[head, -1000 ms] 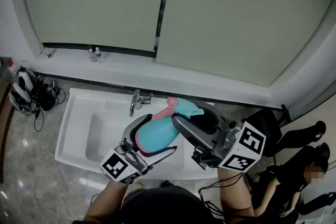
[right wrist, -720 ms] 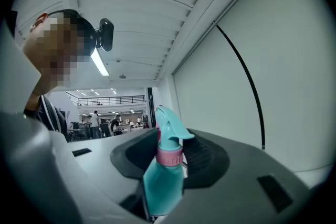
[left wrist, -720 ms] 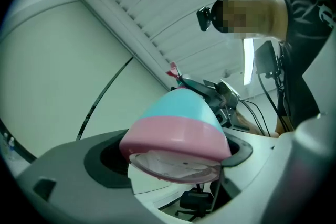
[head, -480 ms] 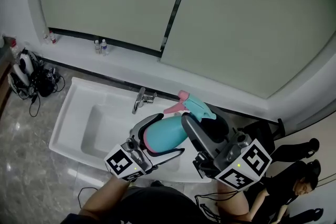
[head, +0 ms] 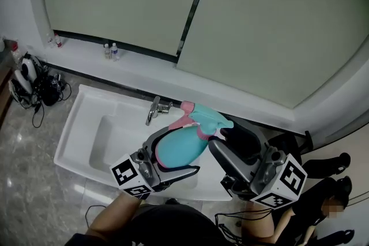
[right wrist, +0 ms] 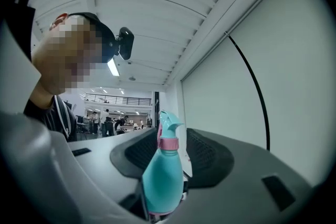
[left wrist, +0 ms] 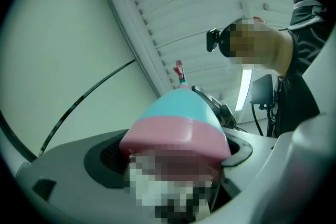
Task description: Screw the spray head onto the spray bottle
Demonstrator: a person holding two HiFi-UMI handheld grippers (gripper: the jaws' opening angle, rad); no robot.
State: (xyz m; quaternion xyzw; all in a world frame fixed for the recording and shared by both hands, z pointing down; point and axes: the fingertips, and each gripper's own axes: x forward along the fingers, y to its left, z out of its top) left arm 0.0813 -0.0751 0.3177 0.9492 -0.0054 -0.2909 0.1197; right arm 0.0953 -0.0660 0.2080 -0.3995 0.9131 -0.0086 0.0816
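Note:
A teal spray bottle (head: 180,148) with a pink base is held tilted over the sink, and my left gripper (head: 172,154) is shut on its body. The teal spray head (head: 206,118), with a pink collar and trigger, sits on the bottle's neck. My right gripper (head: 232,146) hangs just right of and below the head, jaws apart and touching nothing. In the left gripper view the pink base (left wrist: 176,136) fills the space between the jaws of the left gripper (left wrist: 178,168). Seen from the right gripper (right wrist: 176,152), the whole bottle (right wrist: 164,176) stands in the gap between the pads (right wrist: 207,157), with room on both sides.
Under the bottle lies a white sink (head: 75,124) with a chrome faucet (head: 153,109). Small bottles (head: 109,52) stand on the ledge behind it. Cables and devices (head: 29,89) lie on the floor at left. A person (head: 326,204) sits at the lower right.
My right gripper has drawn back down and to the right, off the spray head, which now shows uncovered. The left gripper has rolled a little with the bottle.

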